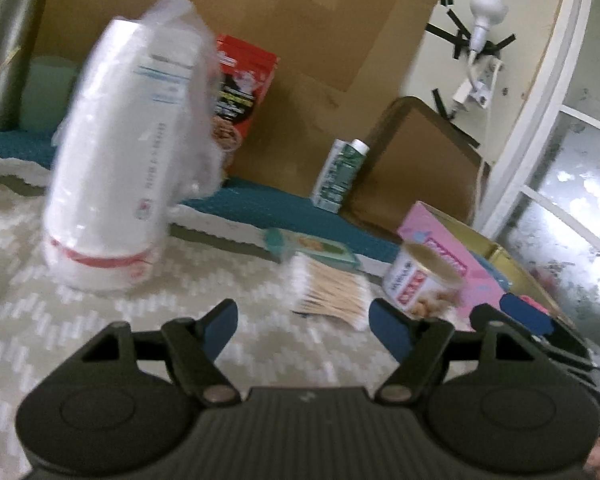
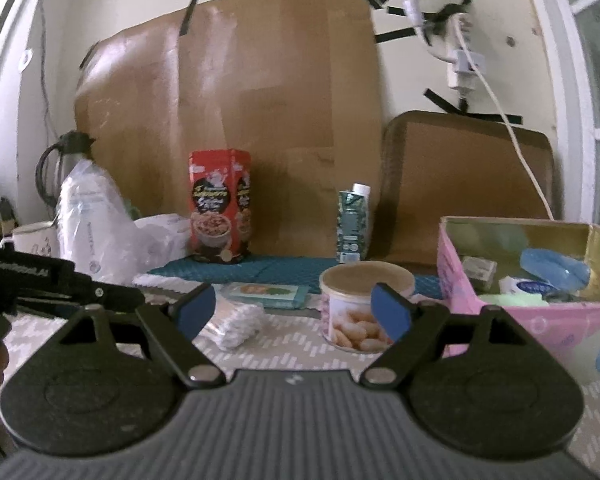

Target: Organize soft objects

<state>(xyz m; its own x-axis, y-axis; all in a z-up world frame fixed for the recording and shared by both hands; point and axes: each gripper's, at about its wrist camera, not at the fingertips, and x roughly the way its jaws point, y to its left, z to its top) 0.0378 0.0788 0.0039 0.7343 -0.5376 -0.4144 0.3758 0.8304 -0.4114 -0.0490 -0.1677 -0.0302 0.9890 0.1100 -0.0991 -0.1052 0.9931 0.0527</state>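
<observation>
My left gripper (image 1: 304,320) is open with nothing between its blue pads. Just beyond its tips lies a pack of cotton swabs (image 1: 328,292) on the patterned cloth. A tall stack of white cups in clear plastic (image 1: 116,168) stands to its left. My right gripper (image 2: 292,308) is also open and empty, facing a can of nuts (image 2: 360,308) that stands just past its right finger. The cotton swabs (image 2: 232,324) lie low and left in that view. A pink box (image 2: 520,320) at the right holds several soft items, blue and green among them. The left gripper (image 2: 60,280) shows at the left edge.
A red snack bag (image 2: 220,204), a green carton (image 2: 354,224) and a flat teal packet (image 2: 268,294) stand along the back before taped cardboard. A steel thermos (image 2: 60,164) and a mug (image 2: 32,240) are at the far left. The can (image 1: 424,280) sits beside the pink box (image 1: 432,232).
</observation>
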